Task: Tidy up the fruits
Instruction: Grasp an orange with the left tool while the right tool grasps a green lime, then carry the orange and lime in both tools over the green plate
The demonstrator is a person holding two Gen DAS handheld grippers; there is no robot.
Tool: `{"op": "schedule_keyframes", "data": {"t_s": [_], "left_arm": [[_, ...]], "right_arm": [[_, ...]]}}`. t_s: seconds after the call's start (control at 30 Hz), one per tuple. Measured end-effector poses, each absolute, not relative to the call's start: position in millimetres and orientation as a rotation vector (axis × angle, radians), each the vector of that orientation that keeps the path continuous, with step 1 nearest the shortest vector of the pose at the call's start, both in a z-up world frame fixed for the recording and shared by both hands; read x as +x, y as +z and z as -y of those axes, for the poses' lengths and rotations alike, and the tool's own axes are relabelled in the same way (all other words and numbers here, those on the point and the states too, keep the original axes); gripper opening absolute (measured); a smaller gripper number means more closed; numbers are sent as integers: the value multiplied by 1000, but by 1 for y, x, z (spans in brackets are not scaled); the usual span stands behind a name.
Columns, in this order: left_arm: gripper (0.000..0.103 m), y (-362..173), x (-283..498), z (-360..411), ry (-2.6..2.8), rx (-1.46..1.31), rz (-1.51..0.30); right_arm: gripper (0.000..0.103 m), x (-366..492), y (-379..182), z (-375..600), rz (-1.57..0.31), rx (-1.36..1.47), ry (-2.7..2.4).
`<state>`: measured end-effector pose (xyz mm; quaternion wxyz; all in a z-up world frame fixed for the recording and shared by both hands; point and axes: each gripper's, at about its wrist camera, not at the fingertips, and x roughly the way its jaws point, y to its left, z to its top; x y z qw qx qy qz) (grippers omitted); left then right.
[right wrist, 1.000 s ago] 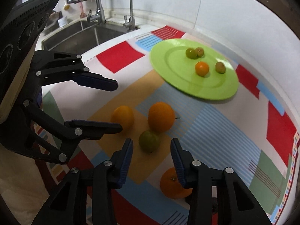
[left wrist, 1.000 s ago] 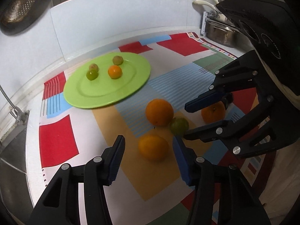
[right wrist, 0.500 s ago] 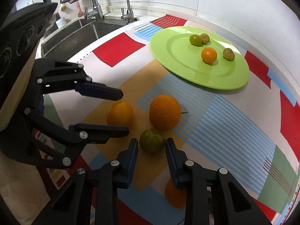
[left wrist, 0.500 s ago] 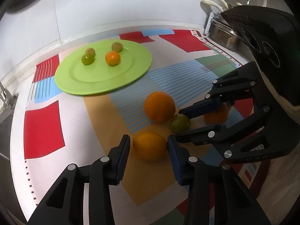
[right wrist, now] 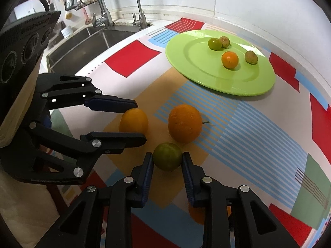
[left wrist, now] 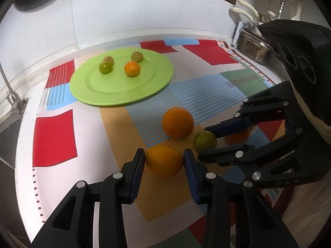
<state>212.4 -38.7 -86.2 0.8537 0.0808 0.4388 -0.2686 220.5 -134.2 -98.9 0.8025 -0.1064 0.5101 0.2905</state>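
Note:
A light green plate [left wrist: 86, 91] [right wrist: 186, 62] holds several small fruits: one orange [left wrist: 132, 68], the others green or brownish. My left gripper [left wrist: 163, 161] [right wrist: 132, 122] is shut on a yellow-orange fruit [left wrist: 164, 160] [right wrist: 134, 122] that rests on the cloth. My right gripper [right wrist: 167, 159] [left wrist: 206, 142] is shut on a green fruit [right wrist: 167, 156] [left wrist: 204, 141] that rests on the cloth. A large orange [left wrist: 178, 122] [right wrist: 184, 123] sits just beyond both. Another orange [left wrist: 238, 137] [right wrist: 198, 215] lies partly hidden under my right gripper.
A colourful patchwork cloth [left wrist: 186, 78] covers the counter. A sink [right wrist: 86, 41] with taps lies to the left. A steel pot [left wrist: 252, 49] and utensils stand at the far right. A white wall runs behind the plate.
Both grippers moved forward and down and closed: the left pads now touch the yellow-orange fruit, the right pads touch the green fruit. The fruits stay on the cloth.

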Motion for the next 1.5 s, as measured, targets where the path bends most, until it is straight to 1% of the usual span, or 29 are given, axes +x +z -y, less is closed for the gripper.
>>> {"op": "schedule_keyframes", "data": {"t_s": [0.4,0.67,1.07,1.33,1.5], "left_arm": [[38,-60,208,36,-506,163,-853],[38,-43,224,33,-451,147,-809],[38,-16,255,36,-408,181,-705],[38,-9,285,37,-401,171,-683],[38,-10,302,35,-377,181,-680]], "right_arm": [[29,213,-71,144,-1006,-201,572],[29,224,-52,149,-942,-165,546],[29,260,-28,155,-842,-155,510],[29,288,-11,160,-773,-163,471],[29,313,-11,159,-778,-158,464]]}}
